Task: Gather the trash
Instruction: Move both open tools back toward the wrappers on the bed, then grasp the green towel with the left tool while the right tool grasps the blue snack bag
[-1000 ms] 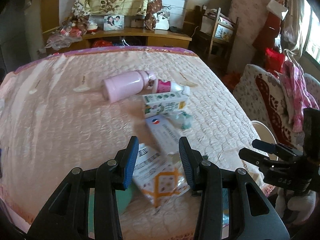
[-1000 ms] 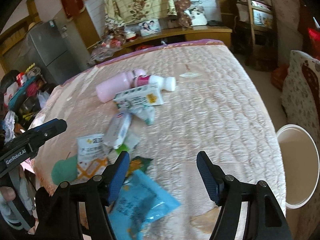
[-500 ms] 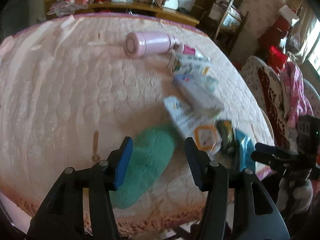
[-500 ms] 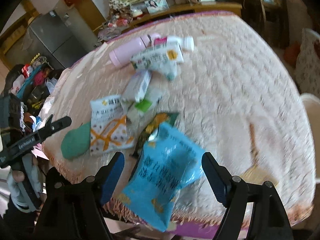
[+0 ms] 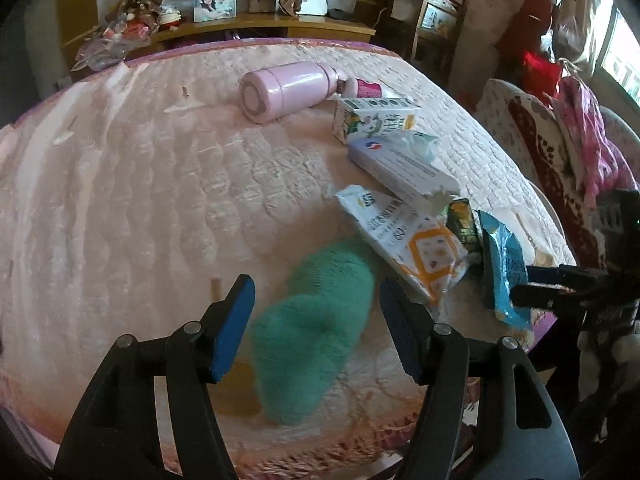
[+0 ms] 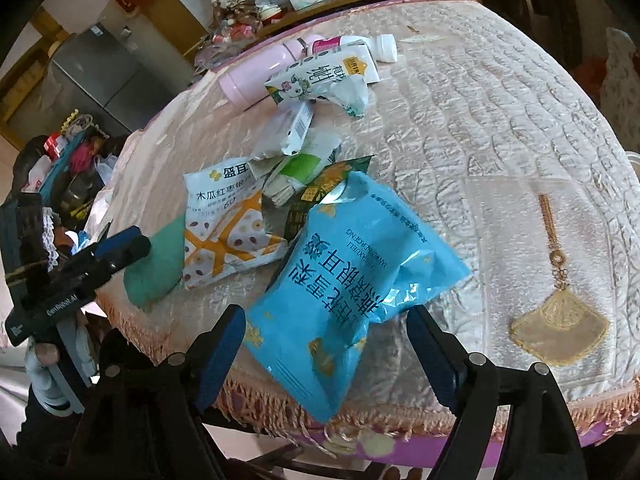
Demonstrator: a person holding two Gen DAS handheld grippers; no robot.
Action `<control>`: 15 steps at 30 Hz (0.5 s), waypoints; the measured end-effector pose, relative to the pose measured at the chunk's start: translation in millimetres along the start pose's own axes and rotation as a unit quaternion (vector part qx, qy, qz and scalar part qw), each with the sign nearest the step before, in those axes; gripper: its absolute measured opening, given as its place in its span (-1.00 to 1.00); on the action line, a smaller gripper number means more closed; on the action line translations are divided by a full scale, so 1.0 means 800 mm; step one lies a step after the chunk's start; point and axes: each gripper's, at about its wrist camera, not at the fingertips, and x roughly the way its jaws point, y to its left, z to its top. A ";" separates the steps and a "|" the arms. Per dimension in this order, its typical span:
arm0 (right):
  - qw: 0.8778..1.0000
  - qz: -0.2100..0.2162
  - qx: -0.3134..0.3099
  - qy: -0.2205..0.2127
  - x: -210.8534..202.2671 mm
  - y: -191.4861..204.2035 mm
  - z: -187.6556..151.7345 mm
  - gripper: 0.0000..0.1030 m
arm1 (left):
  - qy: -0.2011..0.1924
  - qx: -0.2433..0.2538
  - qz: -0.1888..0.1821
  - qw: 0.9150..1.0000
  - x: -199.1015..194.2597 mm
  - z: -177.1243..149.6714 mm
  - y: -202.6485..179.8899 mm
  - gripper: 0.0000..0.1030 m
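Trash lies in a row on a round table under a pink quilted cloth point(image 5: 120, 200). A blue snack bag point(image 6: 352, 292) hangs over the near edge, and my right gripper point(image 6: 328, 356) is open around its lower end. My left gripper point(image 5: 316, 328) is open over a green fuzzy cloth point(image 5: 312, 332). Beside it lie a white and orange packet point(image 5: 408, 240), a white box point(image 5: 400, 172), a milk carton point(image 5: 376, 118) and a pink flask point(image 5: 288, 90). The blue bag point(image 5: 500, 268) also shows in the left wrist view.
A small pink-labelled bottle point(image 6: 352, 46) lies behind the carton. A dark green wrapper point(image 6: 324, 188) sits under the blue bag. A wooden sideboard point(image 5: 260, 28) with a photo stands behind the table. An armchair with pink clothes point(image 5: 580, 148) is at the right.
Both grippers have pulled back toward the table's near edge. The left one now frames the green cloth instead of the packets. The right one now frames the blue bag, jaws wide.
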 end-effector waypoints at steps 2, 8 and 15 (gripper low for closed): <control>1.000 -0.001 0.016 -0.010 -0.003 -0.006 0.002 0.58 | 0.013 0.009 -0.001 1.000 0.004 -0.001 0.003 0.25; 1.000 -0.003 0.022 -0.009 0.007 0.001 0.018 0.70 | 0.048 0.035 0.006 0.998 0.027 -0.017 -0.006 0.25; 0.998 -0.051 -0.019 0.013 0.033 0.021 0.028 0.70 | 0.046 0.047 0.046 0.997 0.038 -0.019 -0.019 0.25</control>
